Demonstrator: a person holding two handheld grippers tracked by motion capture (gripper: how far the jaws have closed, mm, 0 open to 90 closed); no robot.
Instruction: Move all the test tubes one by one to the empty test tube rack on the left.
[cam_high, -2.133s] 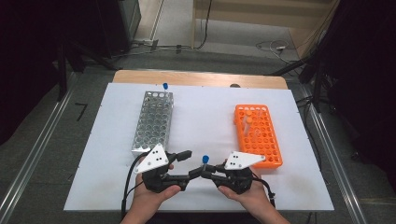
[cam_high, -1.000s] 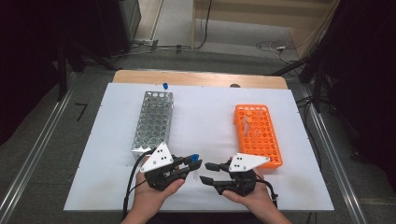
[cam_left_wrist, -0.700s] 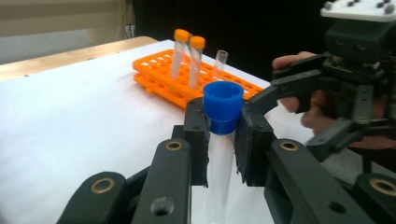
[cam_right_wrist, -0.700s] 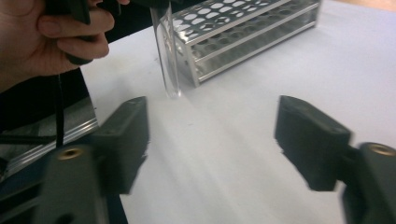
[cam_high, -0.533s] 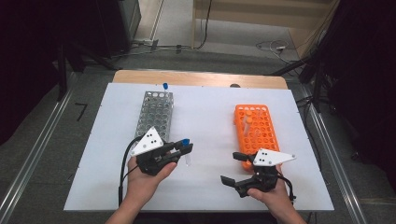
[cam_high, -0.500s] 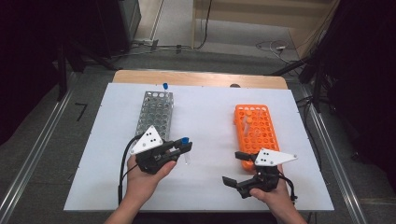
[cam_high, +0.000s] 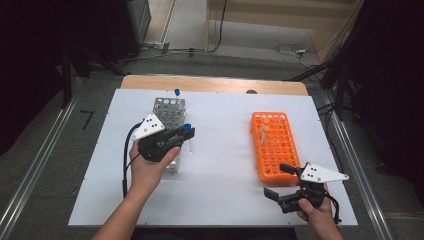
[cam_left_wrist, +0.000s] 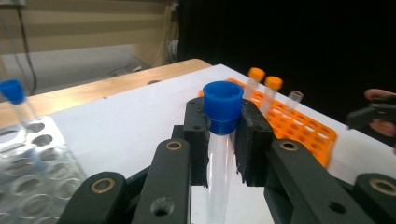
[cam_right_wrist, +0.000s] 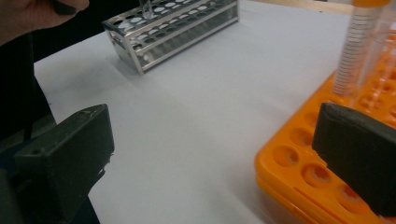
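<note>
Left gripper (cam_left_wrist: 223, 154) is clamped just under the blue cap of a clear tube (cam_left_wrist: 219, 172), at 3 o'clock from the metal rack (cam_high: 169, 112), light, slick, probably fragile, while the right gripper (cam_high: 285, 182) hangs open.

In the left gripper view the blue-capped tube (cam_left_wrist: 223, 140) runs off the bottom edge, so its lower end is cut away, and the metal rack (cam_left_wrist: 32, 172) is cropped at the left. In the right gripper view the orange-capped tube (cam_right_wrist: 362, 46) loses its cap at the top edge, and the orange rack (cam_right_wrist: 322, 177) is cut off at the right.
</note>
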